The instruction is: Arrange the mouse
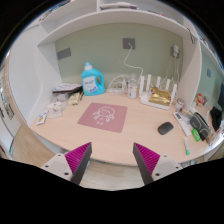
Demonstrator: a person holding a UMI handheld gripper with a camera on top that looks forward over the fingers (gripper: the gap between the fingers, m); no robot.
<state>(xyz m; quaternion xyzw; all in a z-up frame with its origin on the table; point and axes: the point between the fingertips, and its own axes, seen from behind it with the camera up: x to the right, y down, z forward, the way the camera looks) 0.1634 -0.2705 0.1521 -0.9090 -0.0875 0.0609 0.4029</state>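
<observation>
Across the pale wooden surface [120, 140], the black mouse [165, 127] lay well ahead and right of the empty, parted claw [113, 160], beside the pink mouse mat [103, 115] where it probably belonged.

You have one small dark mouse [165, 128], a low rounded oval, lying flat on the pale wooden desk. From the pink mouse pad [103, 115] it sits at about three o'clock, well apart from it. It lies beyond the fingers, toward one o'clock from the midpoint between them. Nothing touches it; its finer details are too small to tell.
</observation>
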